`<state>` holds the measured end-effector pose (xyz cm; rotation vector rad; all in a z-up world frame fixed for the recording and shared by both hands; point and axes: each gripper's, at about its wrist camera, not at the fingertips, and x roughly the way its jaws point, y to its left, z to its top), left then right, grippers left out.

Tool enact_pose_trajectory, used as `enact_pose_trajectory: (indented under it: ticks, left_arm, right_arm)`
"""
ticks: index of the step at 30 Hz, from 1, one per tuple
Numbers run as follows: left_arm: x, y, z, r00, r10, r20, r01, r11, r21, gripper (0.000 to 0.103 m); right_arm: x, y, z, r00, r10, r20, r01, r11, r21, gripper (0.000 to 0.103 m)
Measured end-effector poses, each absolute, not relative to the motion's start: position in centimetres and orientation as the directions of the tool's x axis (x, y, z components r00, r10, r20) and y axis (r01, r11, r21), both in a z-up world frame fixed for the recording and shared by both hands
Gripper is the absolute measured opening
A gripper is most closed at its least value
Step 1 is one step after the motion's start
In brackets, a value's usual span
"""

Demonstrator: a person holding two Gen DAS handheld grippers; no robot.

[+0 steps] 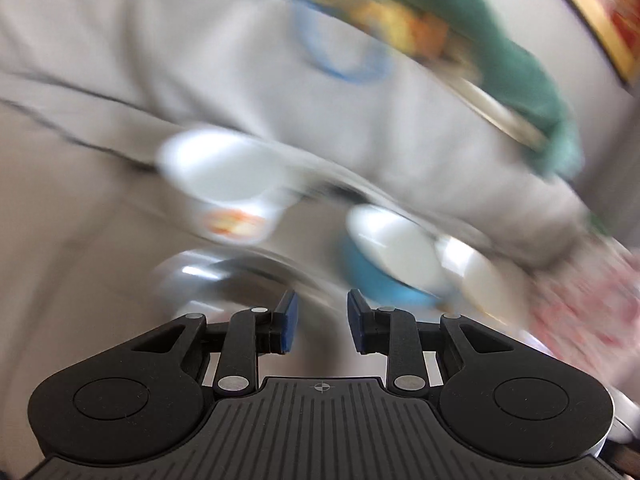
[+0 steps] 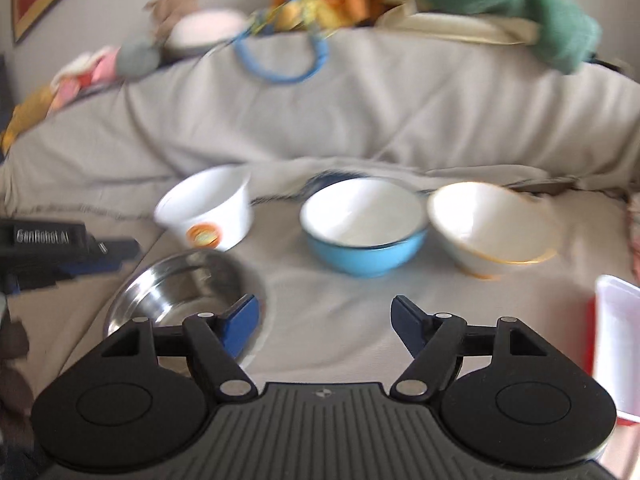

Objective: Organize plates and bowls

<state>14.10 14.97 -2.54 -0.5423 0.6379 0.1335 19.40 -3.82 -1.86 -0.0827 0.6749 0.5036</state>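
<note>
Here both the left gripper (image 1: 322, 322) and right gripper (image 2: 323, 326) gape empty, bare cloth (image 2: 340, 312) between bowls.

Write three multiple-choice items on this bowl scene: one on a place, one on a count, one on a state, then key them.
1. Where does the steel bowl sit?
A. right of the blue bowl
B. nearest the camera, at left
C. inside the blue bowl

2. How many bowls lie on the grey cover?
A. two
B. four
C. six

3. How is the right gripper?
A. open, empty
B. shut on a bowl
C. shut, empty

Key: B, it lies by the left finger; B, steel, white bowl, blue bowl, cream bowl; A, fingers apart with nothing between.
</note>
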Motion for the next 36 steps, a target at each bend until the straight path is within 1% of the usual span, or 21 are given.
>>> enact_pose_trajectory:
  ticks: [3, 6, 9, 11, 14, 17, 19, 21, 24, 27, 28, 29, 30, 32, 34, 35, 36]
  left_arm:
    - [17.5, 10.8, -2.5, 0.762, -0.235, -0.604, -0.159, 0.835, -0.526, 0.031]
    - [21.2, 7.9, -3.6, 0.715, -0.322, -0.621, -0.174, 0.778, -0.604, 0.031]
    - [24.3, 5.7, -5.2, 0.713, -0.327, -0.62, -0.239, 0.718, -0.654, 0.031]
    - [25.8, 4.1, -6.0, 0.72, -0.33, -0.611, -0.236, 0.712, -0.662, 0.031]
    - [28.6, 2.5, -7.3, 0.689, -0.335, -0.642, -0.23, 0.74, -0.632, 0.031]
    - [30.4, 2.7, -8.4, 0.692, -0.28, -0.665, -0.272, 0.752, -0.6, 0.031]
    - [31.5, 3.4, -9.1, 0.704, -0.255, -0.662, -0.3, 0.739, -0.604, 0.031]
    - [32.6, 4.0, -9.7, 0.711, -0.255, -0.656, -0.312, 0.721, -0.619, 0.031]
    - [34.3, 4.3, -10.5, 0.705, -0.253, -0.662, -0.327, 0.713, -0.621, 0.031]
    - [35.7, 4.3, -11.3, 0.696, -0.246, -0.675, -0.335, 0.72, -0.608, 0.031]
    - [36.1, 4.3, -11.6, 0.688, -0.246, -0.683, -0.336, 0.726, -0.6, 0.031]
    - [36.3, 4.3, -11.9, 0.685, -0.25, -0.684, -0.332, 0.729, -0.598, 0.031]
    - [36.4, 4.2, -12.1, 0.686, -0.254, -0.681, -0.324, 0.732, -0.599, 0.031]
    - [36.6, 4.2, -12.5, 0.696, -0.27, -0.666, -0.3, 0.733, -0.61, 0.028]
    - [36.5, 4.1, -12.6, 0.697, -0.284, -0.658, -0.291, 0.727, -0.622, 0.027]
    - [36.5, 4.2, -12.6, 0.689, -0.302, -0.659, -0.291, 0.718, -0.632, 0.027]
    - [36.4, 4.4, -12.6, 0.681, -0.318, -0.659, -0.288, 0.711, -0.641, 0.027]
  right_arm:
    - [21.0, -7.5, -0.9, 0.716, 0.365, -0.595, -0.411, 0.909, 0.062, 0.074]
    - [23.1, -11.6, -0.4, 0.746, 0.297, -0.596, -0.326, 0.943, 0.062, 0.074]
    - [24.2, -16.0, -0.4, 0.74, 0.228, -0.632, -0.231, 0.97, 0.079, 0.074]
    - [24.4, -18.8, -0.7, 0.743, 0.181, -0.644, -0.177, 0.982, 0.071, 0.075]
    - [25.8, -21.3, -1.6, 0.756, 0.103, -0.646, -0.097, 0.994, 0.045, 0.08]
    - [28.6, -21.9, -2.8, 0.735, 0.046, -0.676, -0.044, 0.999, 0.02, 0.081]
    - [30.0, -21.5, -3.1, 0.747, 0.043, -0.663, -0.042, 0.999, 0.018, 0.082]
    - [31.3, -21.3, -3.1, 0.764, 0.078, -0.64, -0.066, 0.997, 0.042, 0.082]
    - [34.4, -20.9, -3.8, 0.732, 0.166, -0.661, -0.122, 0.986, 0.113, 0.083]
    - [37.5, -20.3, -5.6, 0.728, 0.165, -0.665, -0.111, 0.986, 0.124, 0.082]
    - [38.6, -19.9, -6.2, 0.723, 0.169, -0.67, -0.112, 0.985, 0.128, 0.078]
    - [39.7, -19.6, -6.8, 0.715, 0.178, -0.676, -0.114, 0.984, 0.139, 0.069]
    - [40.7, -19.3, -7.4, 0.703, 0.192, -0.684, -0.119, 0.981, 0.153, 0.063]
    - [42.4, -18.1, -8.6, 0.666, 0.222, -0.712, -0.141, 0.975, 0.172, 0.039]
    - [43.5, -17.3, -9.5, 0.635, 0.248, -0.732, -0.163, 0.969, 0.186, 0.027]
    - [43.5, -17.1, -9.8, 0.62, 0.264, -0.739, -0.176, 0.965, 0.197, 0.023]
    - [43.2, -16.9, -9.9, 0.61, 0.282, -0.741, -0.188, 0.959, 0.21, 0.023]
